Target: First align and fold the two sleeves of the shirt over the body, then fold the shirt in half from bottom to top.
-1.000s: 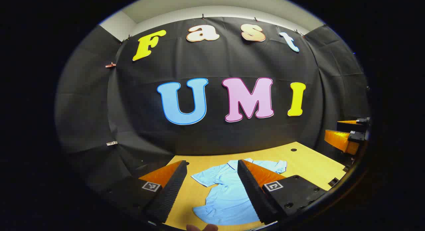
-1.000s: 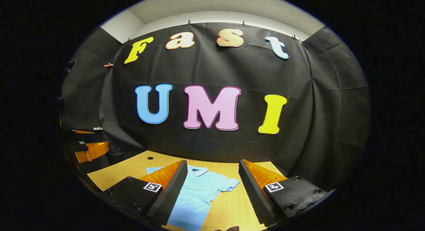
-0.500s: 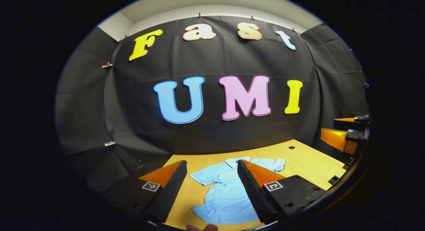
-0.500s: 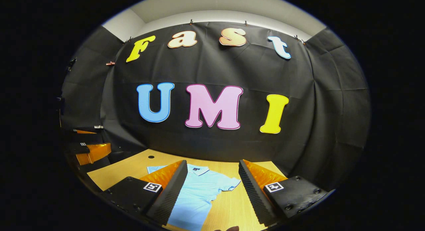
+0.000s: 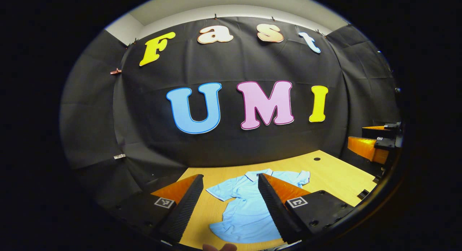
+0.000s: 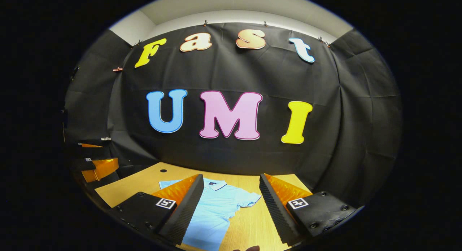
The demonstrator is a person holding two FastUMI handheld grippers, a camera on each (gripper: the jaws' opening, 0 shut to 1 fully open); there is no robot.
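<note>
Shirt (image 5: 245,207): light blue, short-sleeved, flat on the wooden surface (image 5: 335,175), collar toward the far edge by the black cloth wall (image 5: 231,142), hem toward the near edge, long axis running near to far, both sleeves spread. Left tongs (image 5: 231,202): wide open, empty, above the shirt. Right tongs (image 6: 231,204): wide open, empty, above the shirt's right sleeve (image 6: 249,199)

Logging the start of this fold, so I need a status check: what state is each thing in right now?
shirt: spread flat on the table, both sleeves out, nothing folded yet.
left tongs: open, above the shirt, holding nothing.
right tongs: open, above the shirt's sleeve side, holding nothing.
table: bare wood around the shirt.
</note>
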